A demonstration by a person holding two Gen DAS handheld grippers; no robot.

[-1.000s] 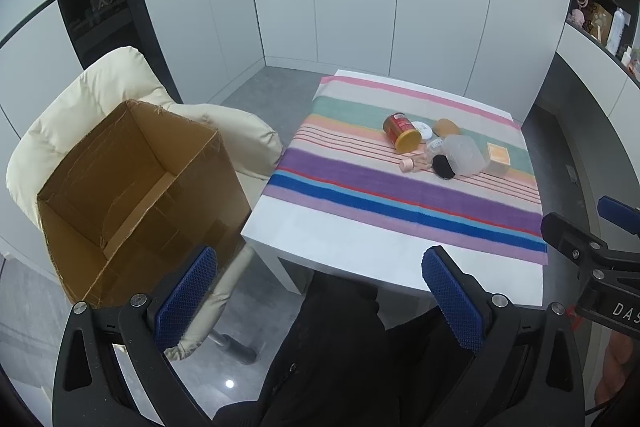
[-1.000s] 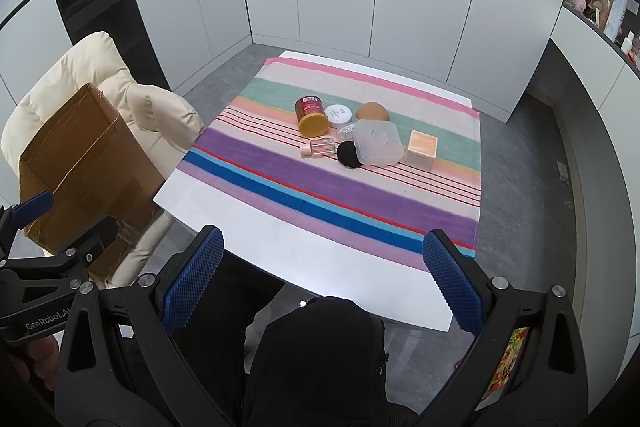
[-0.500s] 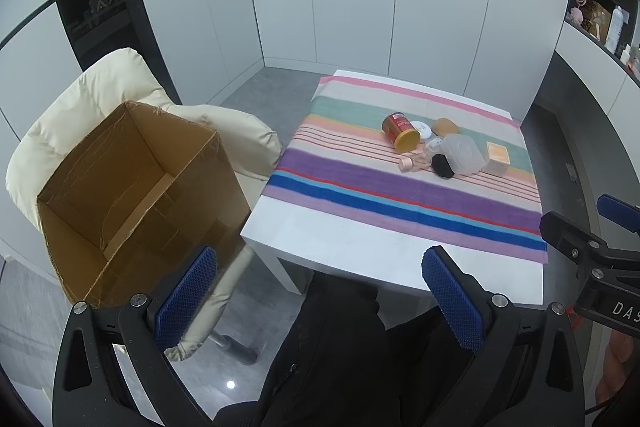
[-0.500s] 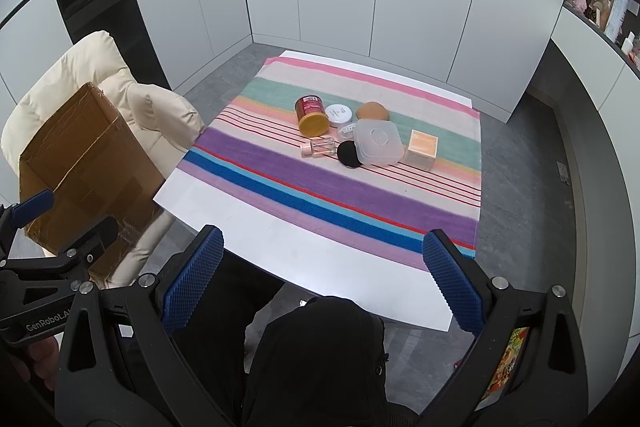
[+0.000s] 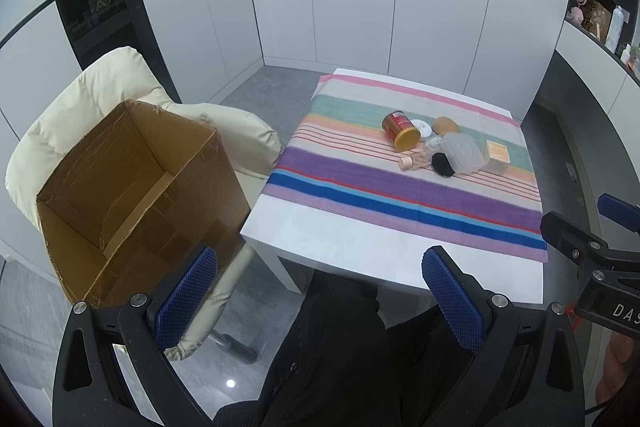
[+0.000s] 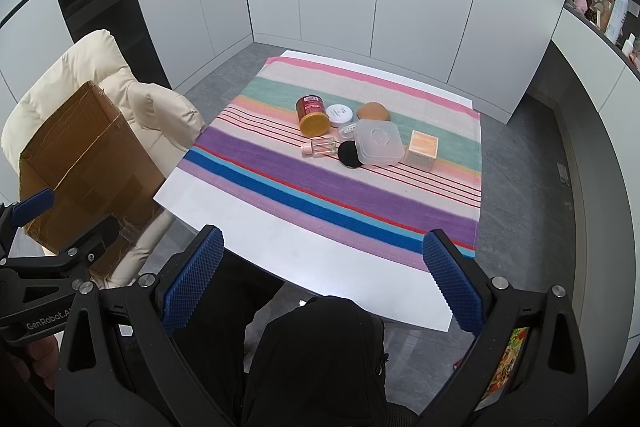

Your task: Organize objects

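A cluster of small items lies on a striped cloth (image 6: 280,183) on a white table: a red can with a yellow lid (image 6: 311,115), a white round tin (image 6: 339,113), a tan sponge (image 6: 373,111), a clear lidded box (image 6: 377,141), a black puff (image 6: 349,155), a small clear bottle (image 6: 320,148) and an orange-topped cube (image 6: 422,150). The can also shows in the left wrist view (image 5: 400,131). An open, empty cardboard box (image 5: 136,195) sits on a cream chair. My left gripper (image 5: 320,299) and right gripper (image 6: 320,279) are open, empty, held over my lap short of the table.
The cream padded chair (image 5: 80,107) stands left of the table. White cabinet walls surround the room, with a shelf of items at the right (image 6: 608,7). The table's near part is bare white (image 6: 304,247). Grey floor lies around.
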